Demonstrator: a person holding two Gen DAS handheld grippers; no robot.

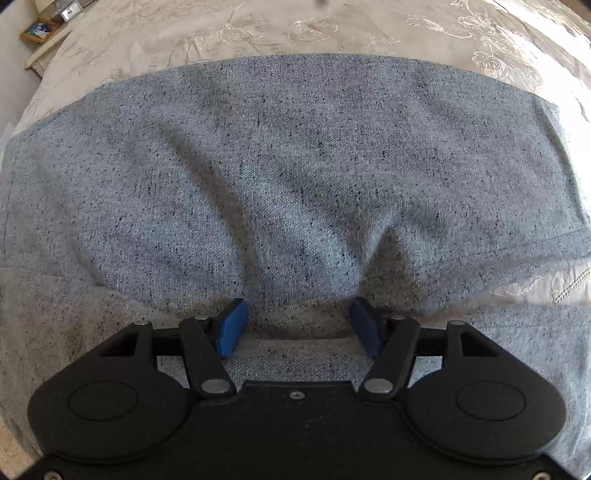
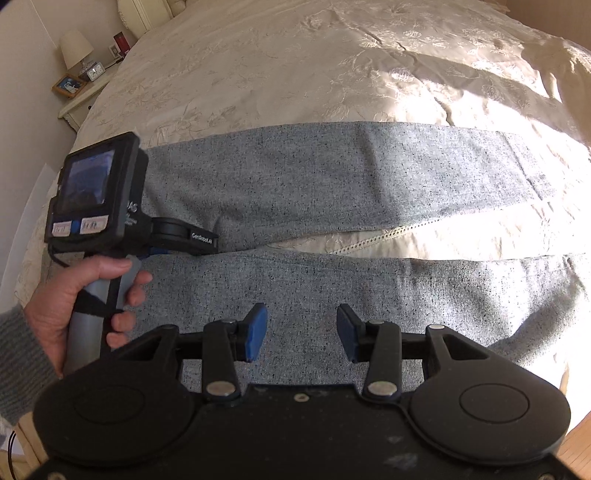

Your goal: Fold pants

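Grey speckled pants (image 1: pixel 295 166) lie spread on a cream embroidered bedspread (image 1: pixel 258 29). My left gripper (image 1: pixel 299 328) points steeply down, close over the cloth. Its blue pads (image 1: pixel 232 328) stand wide apart, and a wrinkled ridge of fabric rises just beyond them. In the right wrist view the two legs (image 2: pixel 332 177) run sideways with a strip of bedspread (image 2: pixel 406 236) showing between them. My right gripper (image 2: pixel 302 332) hangs open over the near leg (image 2: pixel 332 288) with nothing pinched. A hand (image 2: pixel 74 291) holds the left tool's handle at the left; that tool's fingertips are hidden.
A nightstand at the far left carries a lamp (image 2: pixel 75 48), a small clock and a picture frame (image 2: pixel 68 85). The bed's edge curves down on the left side. Strong sunlight washes out the right part of the bedspread (image 2: pixel 517 110). Wooden floor (image 2: pixel 580 443) shows at the lower right.
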